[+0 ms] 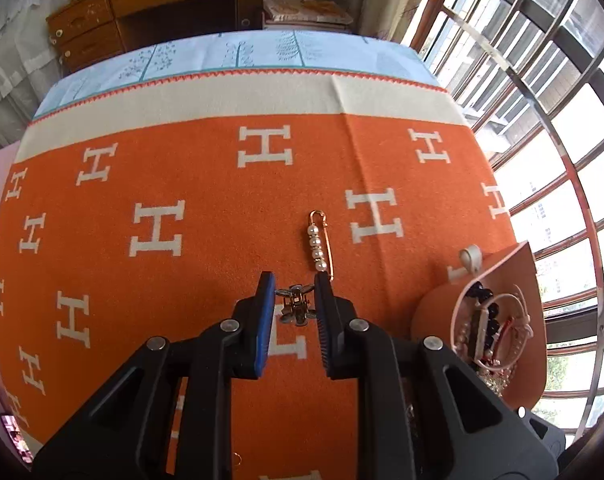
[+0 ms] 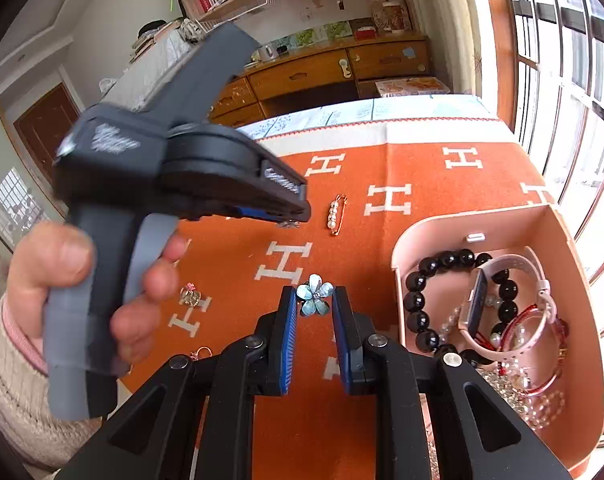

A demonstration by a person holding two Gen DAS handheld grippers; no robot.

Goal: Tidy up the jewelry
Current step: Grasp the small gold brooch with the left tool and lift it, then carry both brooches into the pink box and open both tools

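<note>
On the orange H-patterned blanket [image 2: 422, 168], sorting is partway done. Pink tray [image 2: 502, 220] at right already holds a black bead bracelet [image 2: 442, 260], a pink-strapped watch [image 2: 510, 268], red bangles and pearl strands in a heap.

Right gripper [image 2: 314, 300]: jaws clenched on a blue flower brooch [image 2: 314, 298], which seems lifted off the cloth; a short carry right would reach the tray.

Left gripper [image 1: 293, 304]: small metal claw clip [image 1: 295, 306] sits between the fingers, jaws narrow; whether the pads truly pinch it is not plain from either view. From the right wrist view the clip hangs at that gripper's tips above the cloth, so a hold looks likely.

Loose on the blanket, judged still to go: pearl safety-pin brooch [image 1: 320, 244], a small gold-pink ring [image 2: 190, 295], and another pinkish piece [image 2: 201, 353] near the bottom edge, too hidden to name.
</note>
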